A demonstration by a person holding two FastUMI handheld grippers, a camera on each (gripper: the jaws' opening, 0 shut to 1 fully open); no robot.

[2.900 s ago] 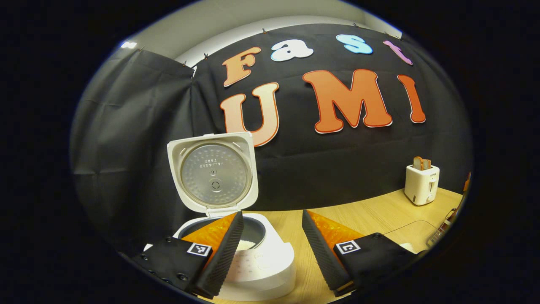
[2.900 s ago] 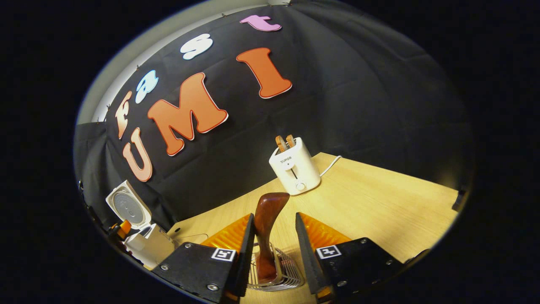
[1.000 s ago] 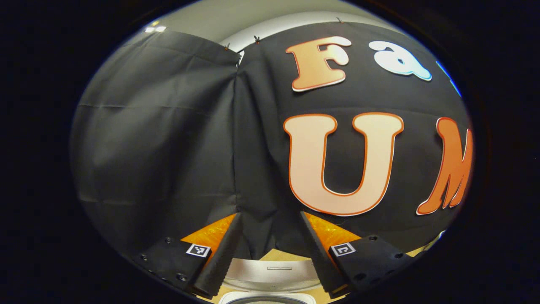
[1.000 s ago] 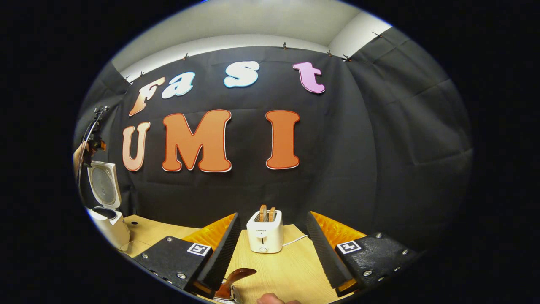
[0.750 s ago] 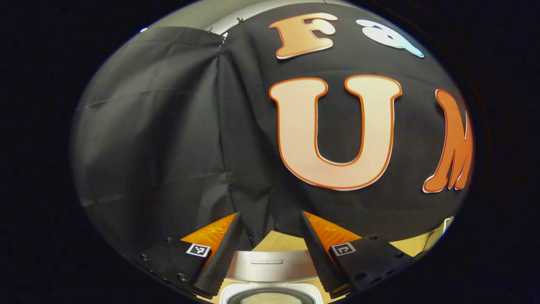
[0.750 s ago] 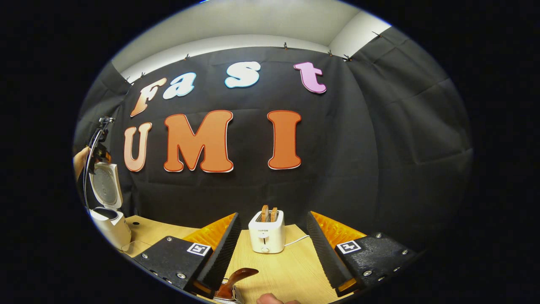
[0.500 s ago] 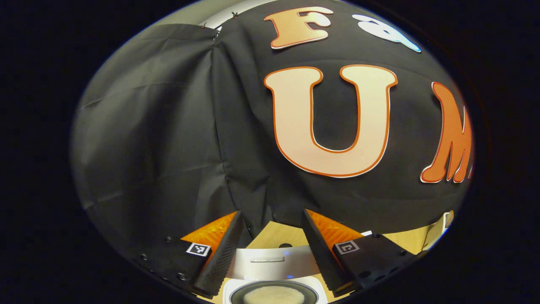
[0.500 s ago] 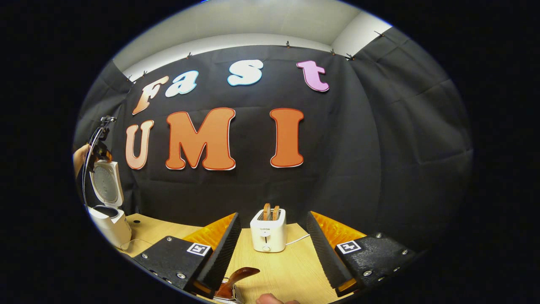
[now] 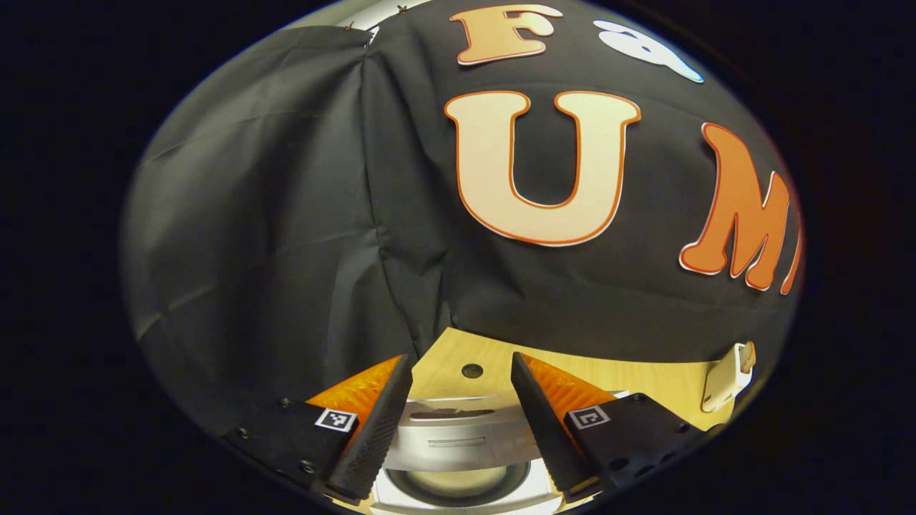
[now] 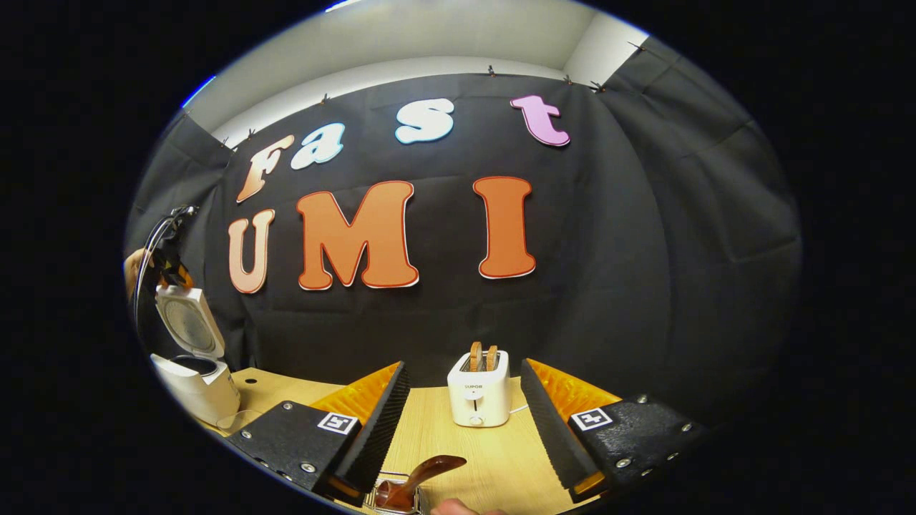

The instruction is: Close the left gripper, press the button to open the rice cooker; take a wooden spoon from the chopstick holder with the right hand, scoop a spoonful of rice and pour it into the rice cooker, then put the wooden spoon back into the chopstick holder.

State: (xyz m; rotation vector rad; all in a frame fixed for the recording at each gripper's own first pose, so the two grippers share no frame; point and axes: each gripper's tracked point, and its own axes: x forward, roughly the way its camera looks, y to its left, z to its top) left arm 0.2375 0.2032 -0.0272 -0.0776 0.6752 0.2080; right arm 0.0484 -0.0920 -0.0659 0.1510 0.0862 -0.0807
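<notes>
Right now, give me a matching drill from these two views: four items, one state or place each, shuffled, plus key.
Items
1. rice cooker lid
2. toaster
3. wooden spoon
4. right gripper

States or places
A. open, nothing between its fingers
B. raised, swung up over the pot
C. standing in the chopstick holder, bowl end up
D. two bread slices sticking out of the top

Pairs: 1-B, 2-D, 3-C, 4-A
</notes>
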